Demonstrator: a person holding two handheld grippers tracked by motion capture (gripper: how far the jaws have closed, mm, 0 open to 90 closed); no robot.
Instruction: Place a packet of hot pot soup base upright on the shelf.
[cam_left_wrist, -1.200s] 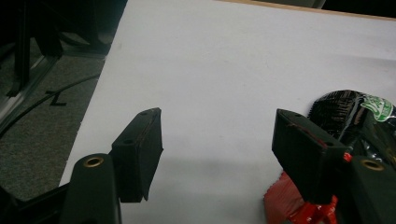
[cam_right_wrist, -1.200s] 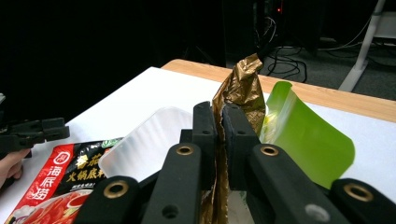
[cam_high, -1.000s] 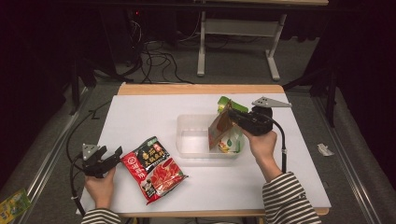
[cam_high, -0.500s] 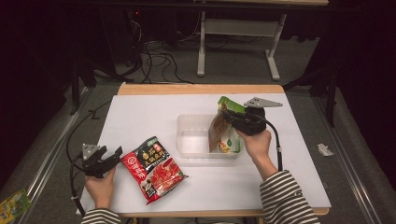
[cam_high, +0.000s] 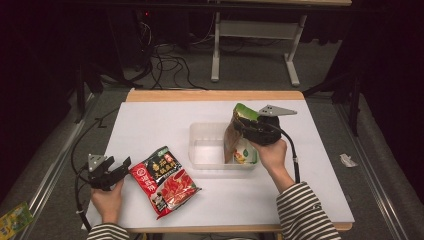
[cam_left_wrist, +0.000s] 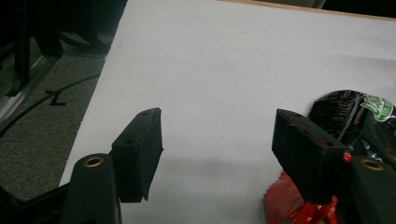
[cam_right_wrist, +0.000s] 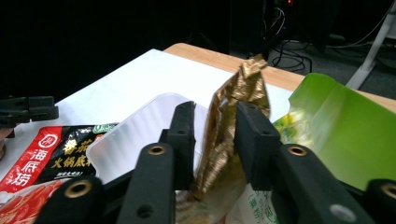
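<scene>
My right gripper had just been opening, its jaws now slack around the crumpled top of the green-and-gold snack bag — the bag stood upright at the right end of the clear plastic tub. To finish well, I judged the jaws should widen fully and lift straight up, or the foil might snag and tip the bag out. Left of the tub lay the red hot-pot seasoning pouch, flat on the white table; my left gripper rested beside it, jaws apart — nothing between them.
</scene>
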